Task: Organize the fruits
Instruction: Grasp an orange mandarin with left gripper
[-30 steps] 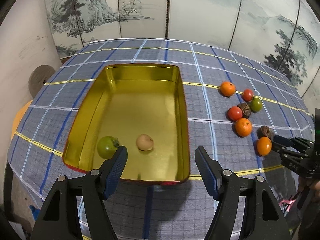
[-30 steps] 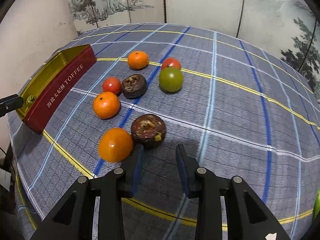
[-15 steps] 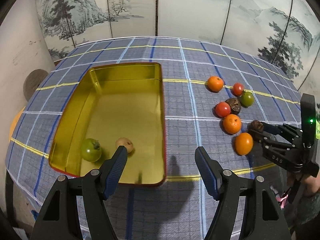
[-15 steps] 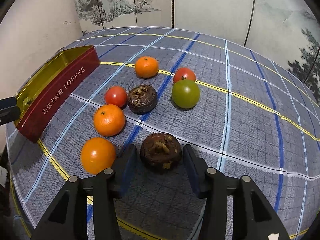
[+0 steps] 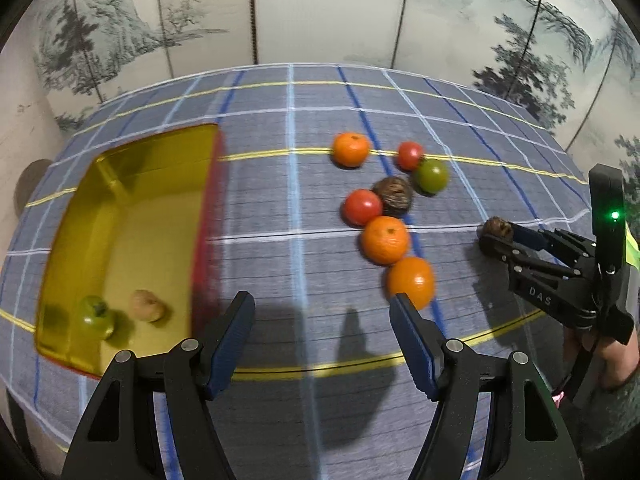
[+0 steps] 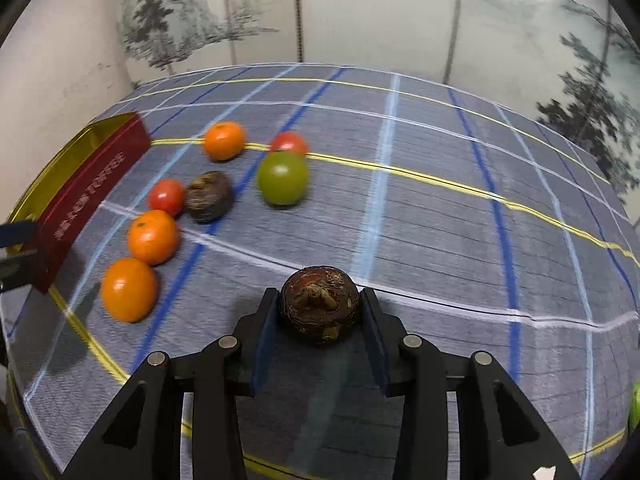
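Right tool (image 6: 319, 312): jaws just closing, pinching dark brown fruit (image 6: 319, 305) on bench (image 6: 440, 240). Left tool (image 5: 322, 334): spread, empty. Advice: centre pads, squeeze gently, lift clear, carry to gold tin (image 5: 120, 184).

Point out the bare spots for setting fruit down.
Free: most of the gold tin, past its green tomato and pale fruit; the cloth between the tin and the fruit cluster, which is crowded.
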The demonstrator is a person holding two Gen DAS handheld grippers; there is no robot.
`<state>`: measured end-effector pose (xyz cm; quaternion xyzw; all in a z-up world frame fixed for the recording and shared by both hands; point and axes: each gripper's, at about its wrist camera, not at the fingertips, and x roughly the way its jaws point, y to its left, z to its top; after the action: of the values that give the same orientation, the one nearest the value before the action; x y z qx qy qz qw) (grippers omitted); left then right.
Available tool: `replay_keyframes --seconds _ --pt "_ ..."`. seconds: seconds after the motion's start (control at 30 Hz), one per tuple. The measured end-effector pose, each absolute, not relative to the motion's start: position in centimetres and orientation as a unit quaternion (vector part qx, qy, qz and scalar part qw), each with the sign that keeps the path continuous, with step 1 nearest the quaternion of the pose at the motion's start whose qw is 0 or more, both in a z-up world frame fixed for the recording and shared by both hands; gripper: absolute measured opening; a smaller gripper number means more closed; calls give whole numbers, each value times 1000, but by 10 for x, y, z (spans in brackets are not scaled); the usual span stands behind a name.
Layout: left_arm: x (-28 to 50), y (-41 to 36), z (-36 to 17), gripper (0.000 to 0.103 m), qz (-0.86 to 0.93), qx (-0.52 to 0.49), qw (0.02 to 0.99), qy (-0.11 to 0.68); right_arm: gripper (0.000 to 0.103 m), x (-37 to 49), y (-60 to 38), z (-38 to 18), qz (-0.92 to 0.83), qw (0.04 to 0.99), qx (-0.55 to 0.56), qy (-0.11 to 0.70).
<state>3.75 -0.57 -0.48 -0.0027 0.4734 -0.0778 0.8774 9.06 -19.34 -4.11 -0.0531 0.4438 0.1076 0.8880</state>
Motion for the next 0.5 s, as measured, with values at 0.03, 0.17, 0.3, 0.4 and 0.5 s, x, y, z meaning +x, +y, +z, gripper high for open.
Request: replay_keyframes --seconds 0.03,0.17,0.3,0.4,0.5 --pt "39 -10 -6 71 -81 -4 876 475 37 91 -198 -41 102 889 -52 443" --pt "41 -26 -10 71 -93 -4 873 479 37 92 -217 -41 84 893 -51 439" --pt "43 -42 -15 71 -108 4 868 485 37 92 -235 -41 68 896 -43 437" --pt "48 -51 -19 71 -111 5 865 489 37 89 -243 -41 61 897 -41 436" --pt "54 -56 -24 71 -108 2 863 494 37 90 -247 -41 53 897 -35 437"
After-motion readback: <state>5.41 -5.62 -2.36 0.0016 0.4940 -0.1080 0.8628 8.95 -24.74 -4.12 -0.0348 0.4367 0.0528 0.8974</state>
